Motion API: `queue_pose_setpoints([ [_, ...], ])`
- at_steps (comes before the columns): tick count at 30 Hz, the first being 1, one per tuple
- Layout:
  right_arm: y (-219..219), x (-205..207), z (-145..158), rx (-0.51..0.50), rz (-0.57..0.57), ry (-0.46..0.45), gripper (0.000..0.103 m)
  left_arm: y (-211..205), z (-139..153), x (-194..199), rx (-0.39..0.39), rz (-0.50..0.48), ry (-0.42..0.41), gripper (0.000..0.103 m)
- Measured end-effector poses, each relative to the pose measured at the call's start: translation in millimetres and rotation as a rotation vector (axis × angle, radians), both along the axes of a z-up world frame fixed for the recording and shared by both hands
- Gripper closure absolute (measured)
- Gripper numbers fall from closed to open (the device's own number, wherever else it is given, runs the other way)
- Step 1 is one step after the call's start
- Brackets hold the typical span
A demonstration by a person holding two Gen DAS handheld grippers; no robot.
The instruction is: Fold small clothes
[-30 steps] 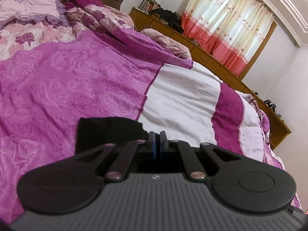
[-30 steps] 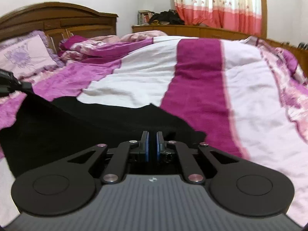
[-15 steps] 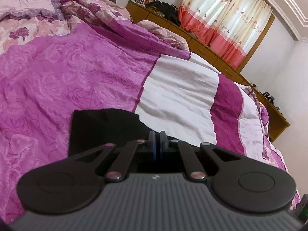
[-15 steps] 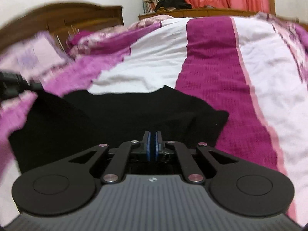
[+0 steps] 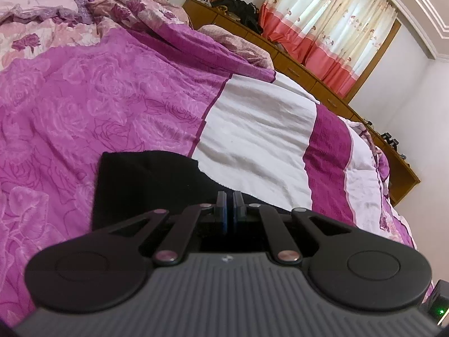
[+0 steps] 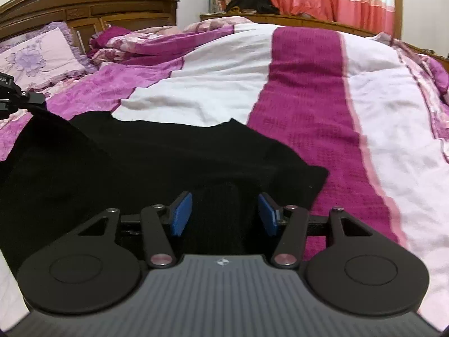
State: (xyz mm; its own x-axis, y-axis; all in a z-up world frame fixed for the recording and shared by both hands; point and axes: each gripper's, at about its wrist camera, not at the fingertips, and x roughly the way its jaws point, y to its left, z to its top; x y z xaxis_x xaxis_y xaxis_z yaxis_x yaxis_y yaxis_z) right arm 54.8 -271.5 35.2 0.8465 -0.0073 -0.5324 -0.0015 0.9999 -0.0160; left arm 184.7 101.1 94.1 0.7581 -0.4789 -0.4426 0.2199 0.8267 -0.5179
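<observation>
Since the earlier frame, the right hand-held gripper (image 6: 225, 213) has been lowered toward the bed (image 6: 378, 106), and its blue pads (image 6: 181, 213), then pressed together, are now parted. Its jaws are opening, with a fold of the black garment (image 6: 140, 163) lying between them but no longer pinched. The left hand-held gripper (image 5: 229, 206) is held narrow, its pads closed together; from the right wrist view its tip is seen at the far left with a corner of the garment lifted up to it, so a grip on the cloth is judged likely.

The garment is spread across the purple and white bedspread (image 5: 252, 129), near the camera, with its far edge lying uneven.

The step in hand is judged to be the release of a carried edge after a fold. For this to be done well, the right jaws should be opened fully before the hand is drawn back, so that the cloth is not dragged out of place. The left corner should be laid down level with the right one, and the edges matched before release. Any ridge left under the fold should be smoothed flat afterwards.
</observation>
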Motion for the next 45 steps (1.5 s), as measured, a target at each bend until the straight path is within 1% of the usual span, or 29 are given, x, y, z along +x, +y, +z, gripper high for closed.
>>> queue_pose_setpoints([
  [2,5,-2,2,-0.028,-0.002,-0.019,0.048,0,1,0,0.010,-0.001,-0.007,0.097],
  [6,14,-10,9,-0.119,-0.017,-0.059,0.047,2,0,2,-0.005,0.001,0.007,0.097],
  [7,14,-11,11,-0.117,-0.005,-0.063,0.046,2,-1,3,-0.009,0.002,0.013,0.097],
  [10,8,-5,6,-0.056,0.011,-0.018,0.046,2,-2,4,-0.006,0.000,0.019,0.097],
  [12,0,-1,0,0.012,0.006,0.022,0.046,0,-1,2,0.006,-0.002,0.007,0.097],
  [13,-3,-1,-2,0.042,0.009,0.032,0.046,0,0,1,0.009,-0.004,0.001,0.097],
  [15,-8,-3,-1,0.093,0.014,0.024,0.050,0,2,-1,0.014,-0.005,-0.010,0.097],
  [16,-9,-5,1,0.122,0.025,0.011,0.060,0,2,-1,0.014,-0.004,-0.011,0.097],
  [18,-9,-11,7,0.156,0.044,-0.047,0.073,1,1,0,0.011,0.001,-0.005,0.097],
  [19,-8,-12,9,0.163,0.061,-0.060,0.085,2,1,1,0.010,0.004,-0.001,0.097],
  [20,-7,-11,9,0.165,0.071,-0.062,0.091,2,0,2,0.010,0.006,0.002,0.097],
  [22,-5,-11,9,0.167,0.075,-0.058,0.096,3,0,2,0.010,0.006,0.002,0.097],
  [26,-8,-14,11,0.171,0.049,-0.088,0.098,10,-1,-1,-0.007,0.027,-0.008,0.097],
  [28,-13,-17,17,0.185,0.023,-0.121,0.098,15,-1,-5,-0.004,0.044,-0.014,0.097],
  [31,-23,-24,29,0.203,-0.021,-0.179,0.098,28,2,-8,-0.023,0.068,-0.010,0.097],
  [32,-25,-26,34,0.205,-0.035,-0.198,0.098,32,5,-8,-0.030,0.080,-0.009,0.097],
  [33,-25,-26,34,0.205,-0.035,-0.198,0.098,37,8,-5,-0.042,0.089,-0.007,0.097],
  [36,-28,-27,50,0.199,-0.059,-0.246,0.098,46,17,8,-0.083,0.116,0.005,0.097],
  [37,-28,-25,54,0.196,-0.062,-0.254,0.098,47,20,14,-0.070,0.120,0.001,0.097],
  [40,-26,-6,60,0.168,-0.076,-0.256,0.098,39,24,35,0.035,0.121,-0.043,0.099],
  [43,-22,35,58,0.160,-0.094,-0.215,0.098,32,16,63,0.074,0.114,-0.025,0.100],
  [45,-15,65,53,0.114,-0.074,-0.184,0.098,28,6,81,0.096,0.111,-0.014,0.100],
])
